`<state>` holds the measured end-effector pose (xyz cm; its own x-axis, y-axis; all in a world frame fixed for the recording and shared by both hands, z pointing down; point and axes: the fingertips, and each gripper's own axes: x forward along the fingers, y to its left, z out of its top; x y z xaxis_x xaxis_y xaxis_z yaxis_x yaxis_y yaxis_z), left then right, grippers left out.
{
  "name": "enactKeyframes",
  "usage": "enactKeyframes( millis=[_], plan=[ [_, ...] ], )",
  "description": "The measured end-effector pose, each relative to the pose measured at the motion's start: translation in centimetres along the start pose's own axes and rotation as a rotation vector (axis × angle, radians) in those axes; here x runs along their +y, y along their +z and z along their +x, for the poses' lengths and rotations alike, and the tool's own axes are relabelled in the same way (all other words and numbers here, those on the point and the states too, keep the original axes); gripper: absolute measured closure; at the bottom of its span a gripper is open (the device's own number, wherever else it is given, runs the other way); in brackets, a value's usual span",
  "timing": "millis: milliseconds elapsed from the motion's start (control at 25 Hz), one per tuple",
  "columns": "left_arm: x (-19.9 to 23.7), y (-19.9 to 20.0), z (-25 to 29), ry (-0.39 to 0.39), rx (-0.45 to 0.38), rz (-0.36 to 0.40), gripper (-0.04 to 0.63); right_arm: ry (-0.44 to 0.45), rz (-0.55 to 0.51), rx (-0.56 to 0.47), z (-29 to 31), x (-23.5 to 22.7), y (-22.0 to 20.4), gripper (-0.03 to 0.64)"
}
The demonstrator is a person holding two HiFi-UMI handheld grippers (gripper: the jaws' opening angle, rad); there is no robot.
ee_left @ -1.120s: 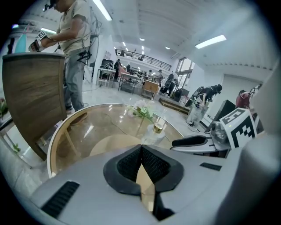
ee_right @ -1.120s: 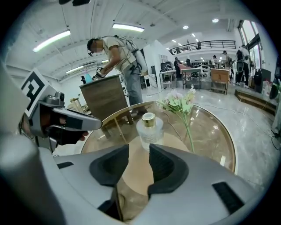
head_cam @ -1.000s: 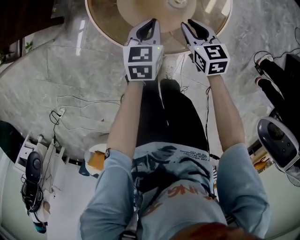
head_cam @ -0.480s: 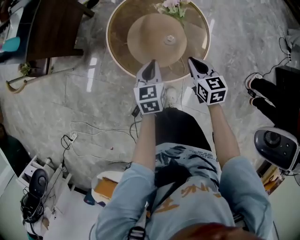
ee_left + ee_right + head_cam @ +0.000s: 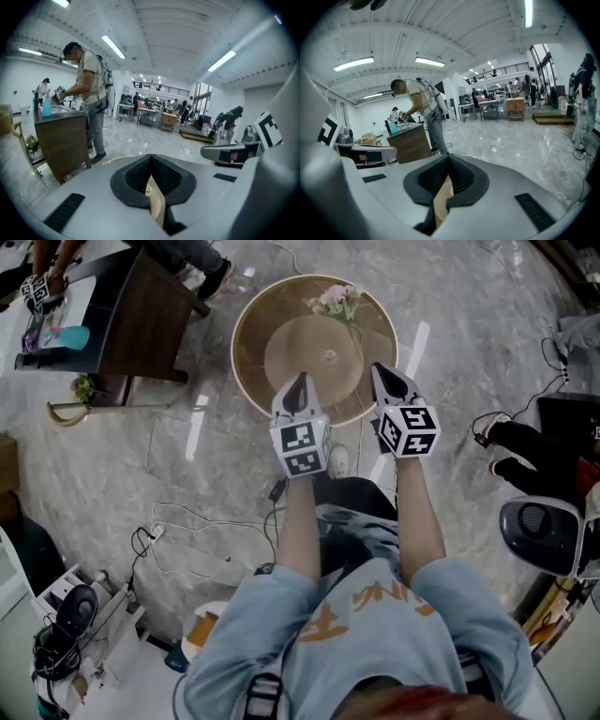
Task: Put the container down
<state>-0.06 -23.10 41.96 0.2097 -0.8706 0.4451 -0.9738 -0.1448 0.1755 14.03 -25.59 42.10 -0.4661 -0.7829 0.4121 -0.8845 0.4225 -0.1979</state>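
Container: none shows in any view, so where it lies cannot be told; neither claw carries it. The left claw (image 5: pixel 298 382) has its jaws pressed together on nothing, and the right claw (image 5: pixel 382 371) is likewise closed and empty; through the slit under each pair of pads only a tan sliver of the round worktop (image 5: pixel 255 352) shows.

Both claws hang side by side above the near rim of that worktop, which lies ahead of and below them; its raised middle (image 5: pixel 328 355) sits just ahead of the tips, and the flowers (image 5: pixel 336 298) stand further ahead, between the two lines of the claws.

Judged from this, the chief risk is a false finish; with nothing gripped there is nothing to set down, and a lowering move would only drive closed tips into the worktop and scrape or jolt it. A reach further forward could brush the flowers and tip them. Behind and left of the left claw, cables (image 5: pixel 187 521) trail over the floor near the person's feet; a step back or sideways could snag them.
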Motion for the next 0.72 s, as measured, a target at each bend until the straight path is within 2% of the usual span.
enactKeyframes(
  millis=[160, 320, 440, 720],
  plan=[
    [-3.6, 6.2, -2.2, -0.024, -0.082, 0.016, 0.571, -0.028, -0.051, -0.097, -3.8, -0.1, 6.4, 0.604],
    [-5.8, 13.3, -3.3, -0.059, -0.218, 0.091, 0.571, -0.022, -0.100, -0.213, -5.5, 0.7, 12.5, 0.604],
    [-6.8, 16.0, -5.5, -0.075, -0.286, 0.137, 0.571, -0.007, -0.140, -0.281, -7.7, 2.2, 15.0, 0.604],
    [-7.8, 22.0, -9.6, -0.073, -0.417, 0.191, 0.570, 0.059, -0.228, -0.427, -11.2, 5.3, 21.9, 0.604]
  ],
)
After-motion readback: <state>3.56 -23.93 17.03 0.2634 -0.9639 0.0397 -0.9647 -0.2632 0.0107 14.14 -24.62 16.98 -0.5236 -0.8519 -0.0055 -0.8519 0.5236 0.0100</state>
